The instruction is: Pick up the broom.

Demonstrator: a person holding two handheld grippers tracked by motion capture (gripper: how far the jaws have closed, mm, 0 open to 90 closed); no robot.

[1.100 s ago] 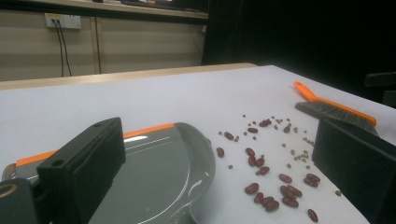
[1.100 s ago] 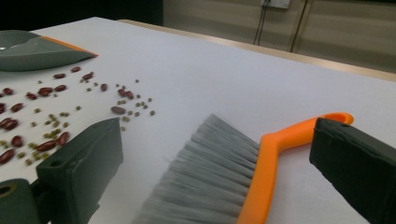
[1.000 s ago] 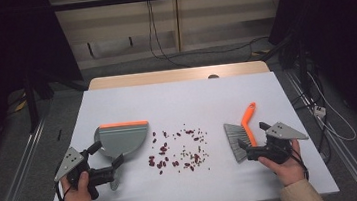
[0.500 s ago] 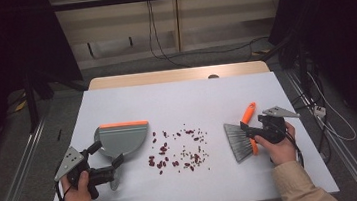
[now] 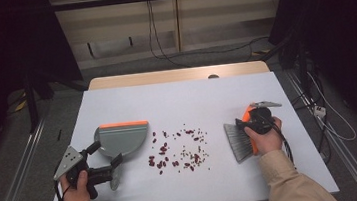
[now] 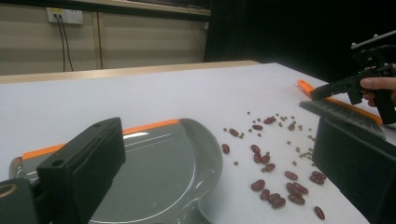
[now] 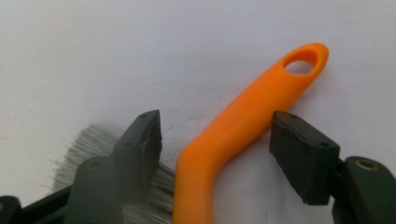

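White tabletop (image 5: 182,105) under your hands carries scattered red beans (image 5: 179,150); your right gripper (image 7: 217,140), jaws closing but not touching, straddles the bent orange brush handle (image 7: 243,121).

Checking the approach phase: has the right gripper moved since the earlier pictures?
Yes. The right gripper went up the table from beside the brush bristles to straddle its orange handle, jaws just closing, not yet pressing.

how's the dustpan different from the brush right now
The dustpan is a broad grey scoop lying left of the spilled beans; the brush is narrow with bristles and lies to their right. The left gripper is at the dustpan's handle, while the right gripper straddles the brush's handle, jaws closing, not yet pressing. Both are grey with orange parts.
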